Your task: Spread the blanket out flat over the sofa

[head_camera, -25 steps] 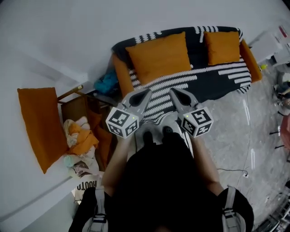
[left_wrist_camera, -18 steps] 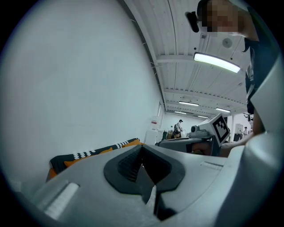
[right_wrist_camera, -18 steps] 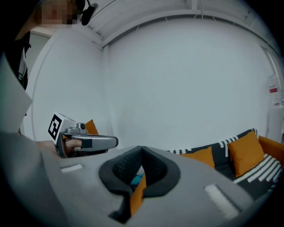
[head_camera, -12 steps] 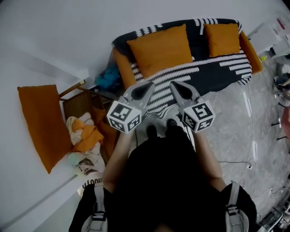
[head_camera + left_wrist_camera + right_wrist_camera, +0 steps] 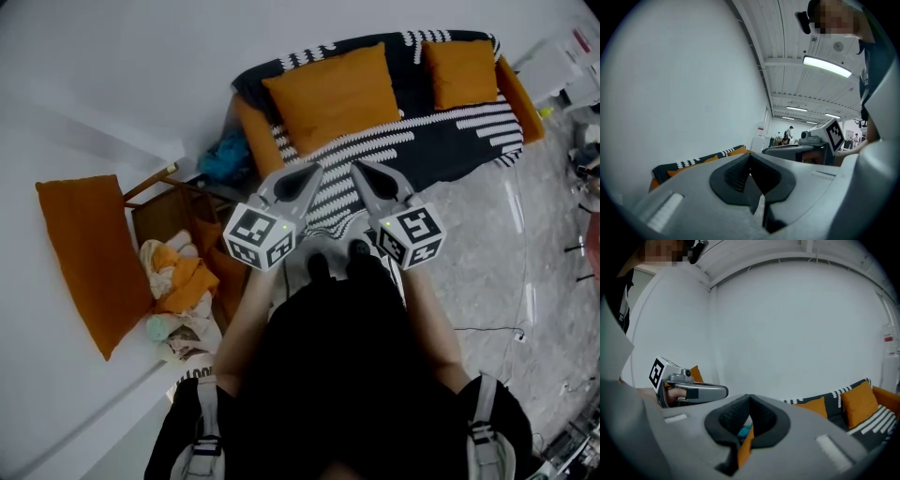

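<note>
Head view is showing left gripper (image 5: 312, 171) and right gripper (image 5: 357, 168), fingers pressed together and empty, facing the blanket (image 5: 441, 150) stretching rightward along the sofa (image 5: 251, 141).

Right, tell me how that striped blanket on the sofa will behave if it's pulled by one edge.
Probably floppy: the blanket drapes over the sofa, back and seat, following its shape. It would likely bunch rather than slide as one sheet. The two cushions resting on it may pin it or tip over.
</note>
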Demonstrator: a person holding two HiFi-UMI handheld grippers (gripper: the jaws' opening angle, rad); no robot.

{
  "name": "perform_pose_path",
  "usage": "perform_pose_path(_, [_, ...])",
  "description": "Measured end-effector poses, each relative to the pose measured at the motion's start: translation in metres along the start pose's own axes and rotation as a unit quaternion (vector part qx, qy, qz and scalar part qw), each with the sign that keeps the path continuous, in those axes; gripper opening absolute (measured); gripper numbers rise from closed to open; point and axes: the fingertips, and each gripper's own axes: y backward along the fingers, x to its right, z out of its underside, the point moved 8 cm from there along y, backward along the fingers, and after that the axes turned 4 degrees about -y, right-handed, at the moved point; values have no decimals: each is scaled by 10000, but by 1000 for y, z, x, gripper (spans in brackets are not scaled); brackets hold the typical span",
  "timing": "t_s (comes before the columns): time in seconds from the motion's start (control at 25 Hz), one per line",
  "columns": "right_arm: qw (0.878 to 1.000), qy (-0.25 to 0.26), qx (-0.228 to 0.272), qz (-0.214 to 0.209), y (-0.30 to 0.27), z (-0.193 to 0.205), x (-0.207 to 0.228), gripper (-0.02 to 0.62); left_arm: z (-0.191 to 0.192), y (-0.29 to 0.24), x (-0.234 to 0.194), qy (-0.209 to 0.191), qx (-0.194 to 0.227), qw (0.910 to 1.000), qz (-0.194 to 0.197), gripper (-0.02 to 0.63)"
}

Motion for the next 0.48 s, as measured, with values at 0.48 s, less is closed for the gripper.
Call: perform_pose_path(0.48, [10000,-3,21,-3,-4,1,2,2,1,-1,-2,-5,-8,10000,-3,9])
